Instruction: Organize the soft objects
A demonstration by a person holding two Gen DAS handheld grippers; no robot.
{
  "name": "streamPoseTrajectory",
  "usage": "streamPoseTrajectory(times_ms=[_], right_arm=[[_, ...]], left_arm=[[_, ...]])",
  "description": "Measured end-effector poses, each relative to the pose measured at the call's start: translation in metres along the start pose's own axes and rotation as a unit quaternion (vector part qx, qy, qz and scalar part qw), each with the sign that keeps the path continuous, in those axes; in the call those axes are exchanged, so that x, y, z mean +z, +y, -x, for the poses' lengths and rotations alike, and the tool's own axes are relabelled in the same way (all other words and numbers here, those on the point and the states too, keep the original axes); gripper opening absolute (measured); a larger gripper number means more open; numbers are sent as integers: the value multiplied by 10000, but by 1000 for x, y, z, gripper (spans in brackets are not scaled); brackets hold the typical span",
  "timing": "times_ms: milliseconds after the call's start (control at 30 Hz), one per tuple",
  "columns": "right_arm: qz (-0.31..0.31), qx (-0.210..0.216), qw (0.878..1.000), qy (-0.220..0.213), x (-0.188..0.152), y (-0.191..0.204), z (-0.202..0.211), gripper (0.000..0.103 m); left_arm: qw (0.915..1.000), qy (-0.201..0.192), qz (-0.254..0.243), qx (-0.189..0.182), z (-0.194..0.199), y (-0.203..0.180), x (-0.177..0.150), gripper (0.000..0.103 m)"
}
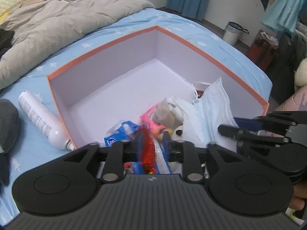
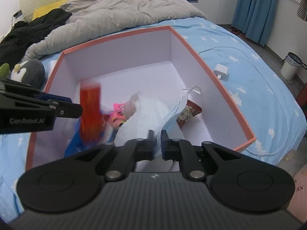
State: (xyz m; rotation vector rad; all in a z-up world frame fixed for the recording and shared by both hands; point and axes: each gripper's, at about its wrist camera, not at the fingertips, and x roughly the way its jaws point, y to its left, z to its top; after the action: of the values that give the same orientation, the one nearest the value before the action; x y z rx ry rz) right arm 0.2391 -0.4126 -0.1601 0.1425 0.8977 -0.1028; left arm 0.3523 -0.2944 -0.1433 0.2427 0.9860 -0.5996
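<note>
Jaws of both grippers, left gripper (image 1: 151, 143) and right gripper (image 2: 157, 143), stand partly spread over the box (image 2: 214, 76); red packet (image 2: 90, 113) and mask (image 1: 213, 103) between them, apparently being released. Next: withdraw, fetch the penguin (image 2: 28, 72).

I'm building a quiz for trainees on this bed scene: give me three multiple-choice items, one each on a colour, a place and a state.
1. What colour is the rim of the box? A orange; B green; C black.
2. Where is the white bottle? A inside the box; B on the sheet beside the box; C standing on the floor.
3. How is the box? A lidded; B open-topped; C upside down.

Key: 1 A, the edge all round the walls is orange. 2 B, the bottle lies on the blue sheet outside the box wall. 3 B, the white inside and the things in it show from above.
</note>
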Motion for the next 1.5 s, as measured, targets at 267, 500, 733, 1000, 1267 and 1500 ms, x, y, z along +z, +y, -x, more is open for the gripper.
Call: streamPoseTrajectory(times_ms=[267, 500, 733, 1000, 1267, 1500], right_arm=[[-125, -43, 9996, -233, -1, -9, 24, 54], [-262, 78, 9964, -803, -6, -13, 81, 54], [-283, 218, 9898, -1378, -15, -9, 143, 54], [-349, 339, 9835, -1744, -37, -4, 186, 54], [-193, 349, 9803, -1934, -61, 10, 215, 54], [-327, 423, 9799, -1922, -84, 14, 231, 54]], left_arm=[[9990, -409, 161, 32, 44, 6, -7, 43], [9947, -942, 408, -109, 110, -3, -20, 43], [9883, -1348, 637, -322, 164, -10, -43, 43], [9824, -1718, 659, -314, 217, -20, -75, 43], [9775, -1911, 729, -514, 257, -22, -113, 43], [9773, -1998, 641, -275, 288, -28, -146, 43]])
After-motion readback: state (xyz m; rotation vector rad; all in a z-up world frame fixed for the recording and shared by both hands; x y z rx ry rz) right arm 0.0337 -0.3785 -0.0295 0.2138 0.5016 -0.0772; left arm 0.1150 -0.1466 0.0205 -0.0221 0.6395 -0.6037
